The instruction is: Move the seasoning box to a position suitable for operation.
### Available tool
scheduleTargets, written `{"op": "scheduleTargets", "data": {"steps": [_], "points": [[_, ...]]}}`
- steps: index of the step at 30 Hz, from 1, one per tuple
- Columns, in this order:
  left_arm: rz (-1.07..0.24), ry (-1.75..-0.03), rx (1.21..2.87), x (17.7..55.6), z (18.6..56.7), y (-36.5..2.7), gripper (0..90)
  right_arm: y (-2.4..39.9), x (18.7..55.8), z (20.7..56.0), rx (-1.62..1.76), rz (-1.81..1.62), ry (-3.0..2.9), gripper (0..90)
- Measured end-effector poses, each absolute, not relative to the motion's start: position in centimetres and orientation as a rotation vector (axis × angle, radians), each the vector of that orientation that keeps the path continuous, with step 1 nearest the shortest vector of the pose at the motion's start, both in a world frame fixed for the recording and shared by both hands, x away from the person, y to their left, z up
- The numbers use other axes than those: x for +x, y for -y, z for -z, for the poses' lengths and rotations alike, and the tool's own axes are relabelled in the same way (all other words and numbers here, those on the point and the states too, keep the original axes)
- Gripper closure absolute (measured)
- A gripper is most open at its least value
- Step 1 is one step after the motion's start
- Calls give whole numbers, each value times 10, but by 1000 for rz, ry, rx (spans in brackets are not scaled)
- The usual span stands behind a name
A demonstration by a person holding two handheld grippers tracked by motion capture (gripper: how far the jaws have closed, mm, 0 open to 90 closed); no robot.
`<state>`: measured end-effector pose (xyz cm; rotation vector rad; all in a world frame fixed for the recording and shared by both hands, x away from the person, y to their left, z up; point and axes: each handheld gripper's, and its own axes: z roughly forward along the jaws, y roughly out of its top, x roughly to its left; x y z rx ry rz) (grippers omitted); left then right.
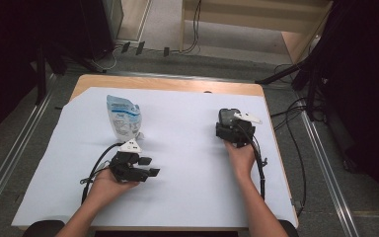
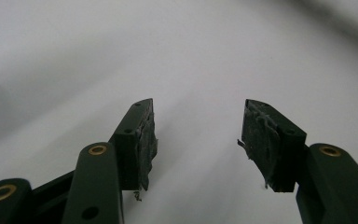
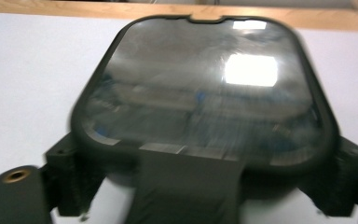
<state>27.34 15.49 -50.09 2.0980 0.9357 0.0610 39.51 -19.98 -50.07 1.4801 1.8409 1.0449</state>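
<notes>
Holding the dark square-faced device [image 3: 200,93] between the right gripper [image 1: 233,129] jaws near the table [image 1: 187,84] far edge, we judge the work barely begun: our left gripper [image 1: 145,166] waits open and empty beside the untouched pouch [image 1: 123,117].

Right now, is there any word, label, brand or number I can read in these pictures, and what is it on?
None can be read.
Pouch: blue print on its white front, too small and blurred to read.
Dark square lid between the right gripper's jaws: glare and reflections, no lettering visible.
</notes>
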Motion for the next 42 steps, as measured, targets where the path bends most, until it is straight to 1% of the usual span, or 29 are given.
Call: {"op": "scheduleTargets", "data": {"steps": [12, 17, 26, 31, 36, 42], "points": [[-71, -944, 2079, 276, 499, -160, 453, 201, 390, 496, 1456, -1075, -1870, 160], [-65, -946, 2067, 278, 499, -161, 452, 201, 382, 489, 1419, -1103, -1889, 160], [-56, -962, 2049, 285, 494, -162, 444, 203, 352, 475, 1361, -1189, -1960, 160], [-53, -954, 2047, 289, 492, -162, 445, 202, 342, 472, 1349, -1225, -1979, 160], [-56, -939, 2074, 291, 496, -159, 441, 195, 325, 472, 1296, -1252, -2030, 160], [-52, -940, 2062, 293, 497, -160, 442, 184, 310, 474, 1236, -1295, -2100, 160]]}}
